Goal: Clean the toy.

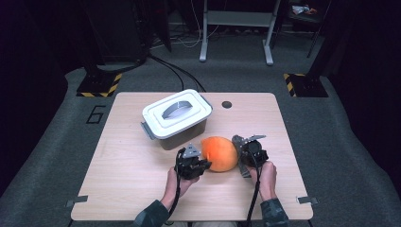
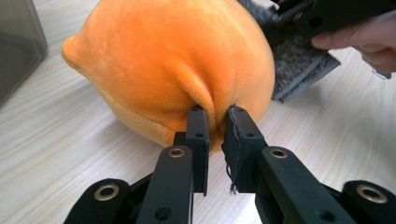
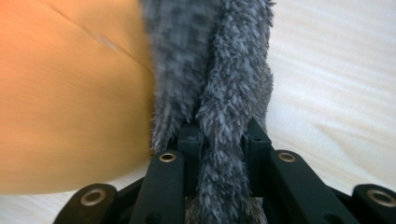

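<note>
Orange plush (image 1: pixel 219 153) at table (image 1: pixel 123 189) centre, 5 o'clock of lidded box (image 1: pixel 176 116). Left gripper (image 2: pixel 215 122) pinching a skin fold; right gripper (image 3: pixel 219 135) clamping grey fur (image 3: pixel 219 70). Thin pinches likely to slip if pulled apart.

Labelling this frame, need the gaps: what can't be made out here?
- Box contents: high view, white lid covers them.
- Grey furry part of the orange plush: its far end is cut off by the right gripper view's top edge.
- Plush's underside: hidden against the table.
</note>
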Motion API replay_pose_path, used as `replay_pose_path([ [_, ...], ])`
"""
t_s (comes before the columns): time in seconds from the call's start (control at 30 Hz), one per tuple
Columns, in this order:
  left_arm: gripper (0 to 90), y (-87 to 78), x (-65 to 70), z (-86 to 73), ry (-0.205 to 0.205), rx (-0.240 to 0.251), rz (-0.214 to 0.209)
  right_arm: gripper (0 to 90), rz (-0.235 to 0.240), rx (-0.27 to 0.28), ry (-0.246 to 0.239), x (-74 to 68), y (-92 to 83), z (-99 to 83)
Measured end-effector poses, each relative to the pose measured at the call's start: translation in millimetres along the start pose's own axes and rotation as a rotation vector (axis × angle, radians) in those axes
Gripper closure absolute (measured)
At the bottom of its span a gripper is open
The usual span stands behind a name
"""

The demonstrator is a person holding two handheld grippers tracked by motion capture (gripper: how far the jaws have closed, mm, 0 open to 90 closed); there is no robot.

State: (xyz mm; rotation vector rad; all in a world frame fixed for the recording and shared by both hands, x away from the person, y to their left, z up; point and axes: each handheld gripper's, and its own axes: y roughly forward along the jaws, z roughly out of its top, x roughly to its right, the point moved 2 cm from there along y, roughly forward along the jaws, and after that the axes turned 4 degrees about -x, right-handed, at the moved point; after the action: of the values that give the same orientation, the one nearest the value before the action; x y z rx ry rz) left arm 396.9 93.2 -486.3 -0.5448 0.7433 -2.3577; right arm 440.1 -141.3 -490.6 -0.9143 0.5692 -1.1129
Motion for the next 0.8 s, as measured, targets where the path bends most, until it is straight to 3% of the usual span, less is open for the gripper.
replay_pose_path([
  [0.13, 80.1, -0.4, -2.3, -1.6, -0.013, 0.005, 0.000, 74.4, -0.001, -0.056, -0.008, 0.7, 12.9, -4.2],
  [0.23, 80.1, -1.3, -3.9, -1.4, -0.004, 0.003, 0.007, 74.4, 0.003, -0.050, 0.002, 3.0, 8.6, -3.8],
  [0.43, 80.0, -1.9, -4.2, -1.2, -0.016, 0.011, 0.008, 74.6, -0.034, 0.082, 0.012, 8.4, -29.3, 3.0],
  [0.5, 79.9, -1.9, -4.1, -1.0, -0.016, 0.011, 0.009, 74.6, -0.044, 0.116, -0.002, 4.1, -42.7, 6.5],
  [0.63, 79.5, -2.5, -5.4, -0.6, -0.002, 0.011, 0.014, 74.6, -0.002, 0.144, -0.047, -13.7, -59.7, 14.0],
  [0.7, 78.9, -2.5, -5.7, -0.4, -0.004, 0.012, 0.017, 74.6, 0.019, 0.126, -0.069, -21.7, -56.4, 16.6],
  [0.8, 77.4, -2.6, -4.7, -1.1, -0.003, 0.007, 0.022, 74.8, 0.012, 0.089, -0.097, -28.7, -41.9, 17.7],
])
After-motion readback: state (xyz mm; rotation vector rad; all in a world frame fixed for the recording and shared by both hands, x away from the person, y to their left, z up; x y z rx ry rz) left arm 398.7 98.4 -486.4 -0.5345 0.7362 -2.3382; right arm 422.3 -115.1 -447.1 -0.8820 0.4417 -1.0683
